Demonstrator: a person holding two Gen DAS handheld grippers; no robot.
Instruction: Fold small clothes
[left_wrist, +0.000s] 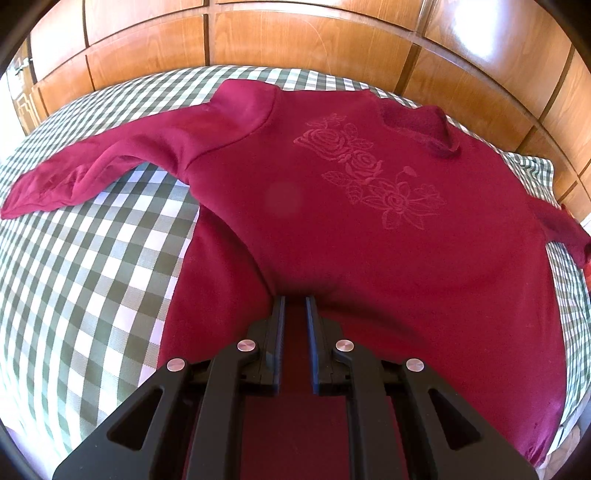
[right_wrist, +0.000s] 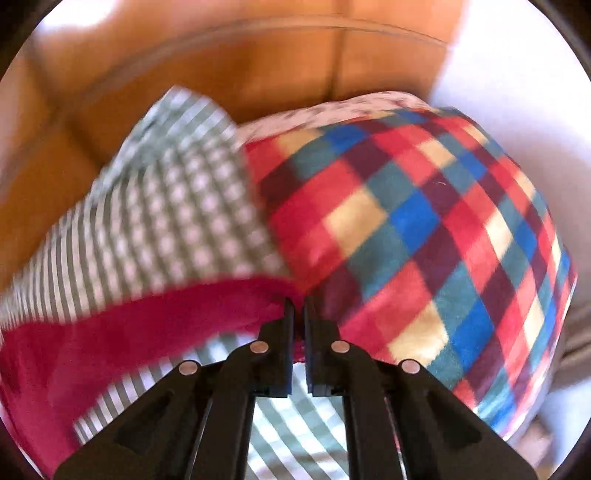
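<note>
Well, a dark red sweatshirt (left_wrist: 332, 206) lies spread face-up on the green-and-white checked bedspread (left_wrist: 85, 266), its rose print (left_wrist: 369, 170) showing across the chest and its collar (left_wrist: 424, 129) toward the wooden panelling (left_wrist: 295, 40) beyond the bed. One sleeve (left_wrist: 92, 173) stretches out flat over the checks, away from the body of the garment; the other sleeve (left_wrist: 569, 229) trails off the opposite side of the sweatshirt, near the bedspread's edge.

At the hem end of the sweatshirt, the left gripper (left_wrist: 295, 306) sits low over the fabric with its jaws drawn close, a narrow strip of red cloth visible between them; whether they truly pinch the cloth I cannot tell.

From the right wrist view everything is smeared with blur. The right gripper (right_wrist: 299, 306) has its jaws nearly together, with a fold of the sweatshirt's red cloth (right_wrist: 147, 325) running up to its tips and seemingly caught there, lifted clear of the bedspread (right_wrist: 155, 206) below. Just beyond that red fold sits a bright multicoloured plaid blanket (right_wrist: 424, 240), bunched up beside the checked cover.
</note>
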